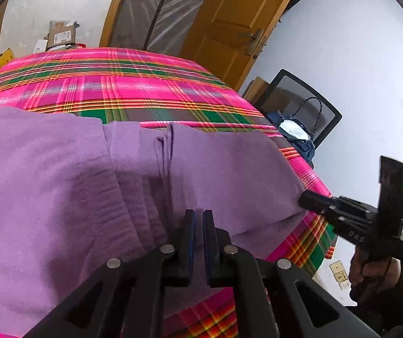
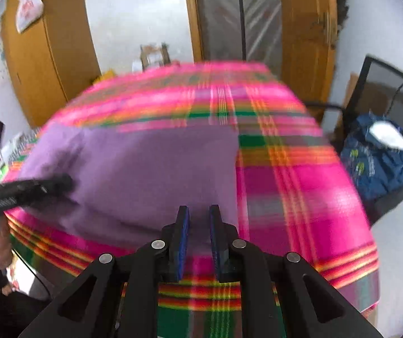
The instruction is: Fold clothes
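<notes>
One purple garment [image 1: 60, 174] lies on the plaid cloth [image 1: 111, 84], at its near edge, with pleats bunched along its middle. Two grippers work it. Left gripper [image 1: 198, 217] has its jaws almost together, pinching the garment's near hem. Right gripper [image 2: 198, 214] hovers over the garment's near right corner, jaws slightly apart, gripping nothing visible. One chair [image 2: 393, 90] beyond the cloth's right side carries one blue bag [image 2: 376, 163].

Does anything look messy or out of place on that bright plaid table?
Only the purple cloth: it is bunched into uneven ridges near its middle instead of lying flat on the plaid tablecloth. Nothing looks spilled or damaged.
</notes>
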`<state>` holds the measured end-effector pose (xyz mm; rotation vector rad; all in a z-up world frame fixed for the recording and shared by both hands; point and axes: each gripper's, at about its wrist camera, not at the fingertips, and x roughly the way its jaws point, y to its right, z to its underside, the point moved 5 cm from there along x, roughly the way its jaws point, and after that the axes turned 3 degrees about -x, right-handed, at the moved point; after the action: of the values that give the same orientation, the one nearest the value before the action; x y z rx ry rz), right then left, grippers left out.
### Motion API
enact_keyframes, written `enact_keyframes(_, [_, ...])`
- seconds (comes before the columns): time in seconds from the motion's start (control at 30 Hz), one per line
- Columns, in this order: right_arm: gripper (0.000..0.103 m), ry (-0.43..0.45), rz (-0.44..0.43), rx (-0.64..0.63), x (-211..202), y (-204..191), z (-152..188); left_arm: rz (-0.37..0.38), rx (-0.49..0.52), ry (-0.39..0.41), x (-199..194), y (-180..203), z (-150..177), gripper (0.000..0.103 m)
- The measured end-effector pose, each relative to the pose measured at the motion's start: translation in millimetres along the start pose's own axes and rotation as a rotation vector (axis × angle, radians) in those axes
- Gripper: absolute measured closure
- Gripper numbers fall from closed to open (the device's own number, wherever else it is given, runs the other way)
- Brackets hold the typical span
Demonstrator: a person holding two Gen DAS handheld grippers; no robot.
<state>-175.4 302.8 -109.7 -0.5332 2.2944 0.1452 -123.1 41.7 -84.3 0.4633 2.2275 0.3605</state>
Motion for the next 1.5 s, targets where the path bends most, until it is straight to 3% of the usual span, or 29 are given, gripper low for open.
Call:
enact_keyframes(0.33, [0.088, 0.062, -0.034, 0.010, -1.6, 2.1, -28.5, 0.000, -0.008, 0.012, -3.7, 2.1, -7.4, 0.098])
enact_keyframes(0.5, [0.088, -0.014, -0.035, 0.011, 23.2, 1.5, -23.6, -0.013, -0.010, -0.008, 3.1, -0.8, -5.4, 0.098])
enact_keyframes(0.67, [0.087, 0.042, -0.045, 0.010, 17.0, -0.8, -34.8, -0.017, 0.012, 0.017, 1.1, 5.2, -21.8, 0.098])
enact_keyframes(0.93, [0.083, 0.056, -0.024, 0.027, 33.0, 7.0, -61.2, -0.112, 0.007, 0.034, 29.7, -0.5, -60.1, 0.098])
enact_keyframes(1.17, [0.083, -0.001, -0.019, 0.055, 62.4, 18.1, -71.6, -0.147, -0.013, 0.012, 44.1, -8.0, -59.6, 0.098])
enact_keyframes(1.5, [0.082, 0.005, -0.032, 0.056, 67.6, 18.7, -67.8, -0.165, 0.009, 0.023, 49.8, -5.9, -57.7, 0.098])
